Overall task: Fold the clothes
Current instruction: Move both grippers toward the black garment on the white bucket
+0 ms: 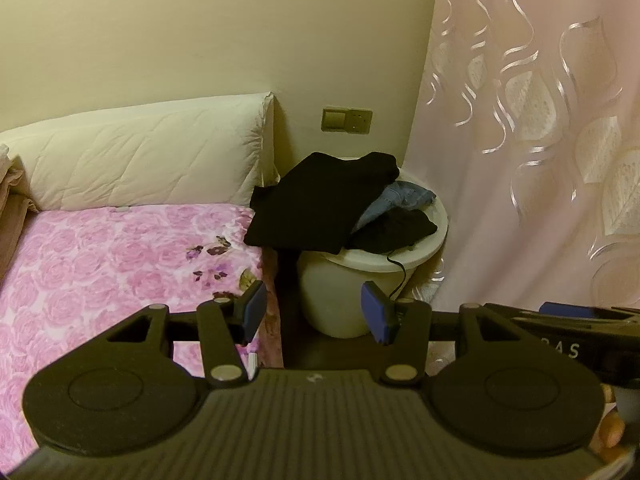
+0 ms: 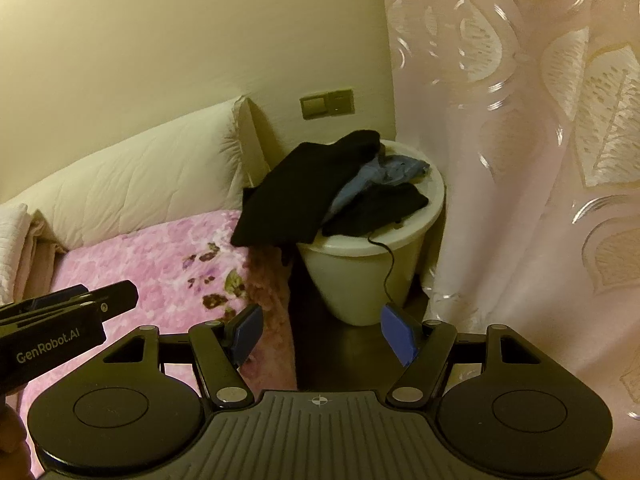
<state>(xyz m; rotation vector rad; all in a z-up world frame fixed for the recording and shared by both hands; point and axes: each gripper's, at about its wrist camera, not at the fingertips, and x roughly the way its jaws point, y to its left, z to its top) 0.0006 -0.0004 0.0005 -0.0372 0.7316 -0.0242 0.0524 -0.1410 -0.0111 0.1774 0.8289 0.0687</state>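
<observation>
A pile of clothes rests on a cream round tub point(image 1: 352, 280) point(image 2: 360, 276) beside the bed. A large black garment point(image 1: 316, 204) point(image 2: 292, 196) drapes from the tub onto the bed's corner. A blue denim piece point(image 1: 400, 200) point(image 2: 384, 174) and a smaller black piece point(image 1: 396, 228) point(image 2: 376, 210) lie next to it. My left gripper point(image 1: 316, 312) is open and empty, well short of the pile. My right gripper point(image 2: 324, 334) is open too, with nothing between its blue pads point(image 2: 396, 334). Each gripper's body shows at the edge of the other's view.
The bed carries a pink rose-print blanket point(image 1: 112, 272) point(image 2: 152, 264) and a white quilted pillow point(image 1: 140, 160) against the wall. A pale patterned curtain point(image 1: 540, 140) point(image 2: 540, 160) hangs at the right. A thin black cord point(image 1: 402, 272) trails down the tub. Dark floor lies between bed and tub.
</observation>
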